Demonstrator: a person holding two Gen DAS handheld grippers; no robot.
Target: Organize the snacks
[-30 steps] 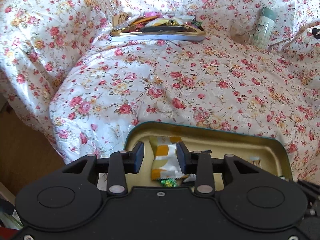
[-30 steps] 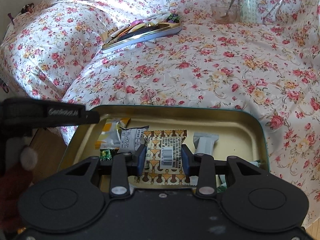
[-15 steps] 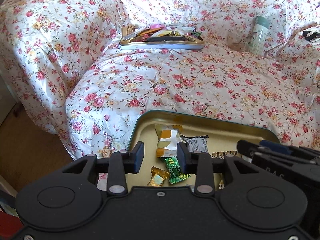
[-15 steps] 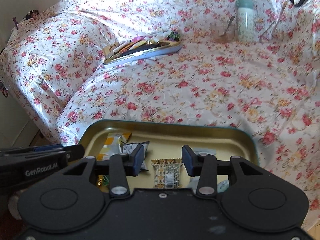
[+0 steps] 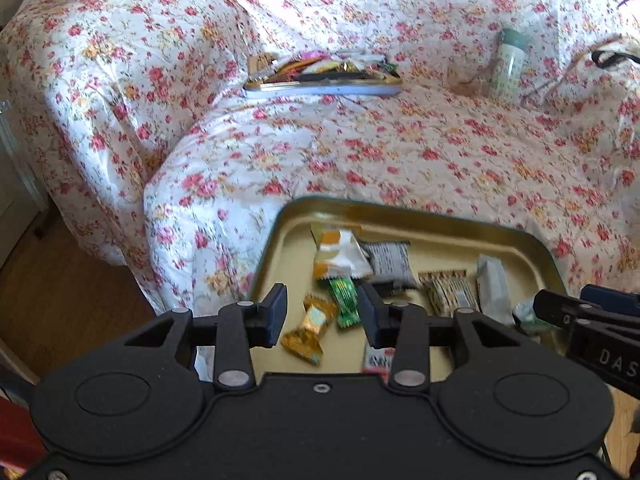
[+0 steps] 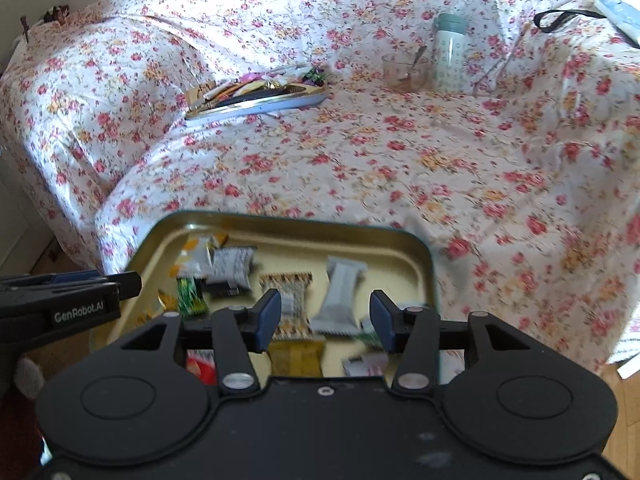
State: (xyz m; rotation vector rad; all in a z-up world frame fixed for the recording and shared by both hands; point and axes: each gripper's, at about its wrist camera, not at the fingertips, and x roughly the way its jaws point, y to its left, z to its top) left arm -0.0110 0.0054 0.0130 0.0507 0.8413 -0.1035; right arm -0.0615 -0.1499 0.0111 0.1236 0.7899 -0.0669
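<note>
Both grippers are hovering over the near tray (image 5: 536, 242), the gold one sitting at the 6 o'clock edge of the flowery bed (image 5: 360, 152). The left gripper (image 5: 322, 314) has its jaws released and holding nothing, and the same goes for the right gripper (image 6: 323, 322).

Snacks are lying loose and flat in that tray: an orange-and-white packet (image 5: 338, 254) at 12 o'clock of the left jaws, a grey packet (image 5: 390, 264) touching it, a green candy (image 5: 344, 298) and a gold candy (image 5: 310, 330) between the jaws, plus a patterned bar (image 6: 290, 300) and a pale grey bar (image 6: 340, 296) in front of the right jaws. My guess is they're spread out so each can be pinched singly.

The far tray (image 6: 256, 96), at about 11 o'clock, is piled with wrappers, so sorting is probably running between the two.

Readable text: "GenRobot.AI" and "DAS" on the gripper bodies. The snack labels are too blurry.
</note>
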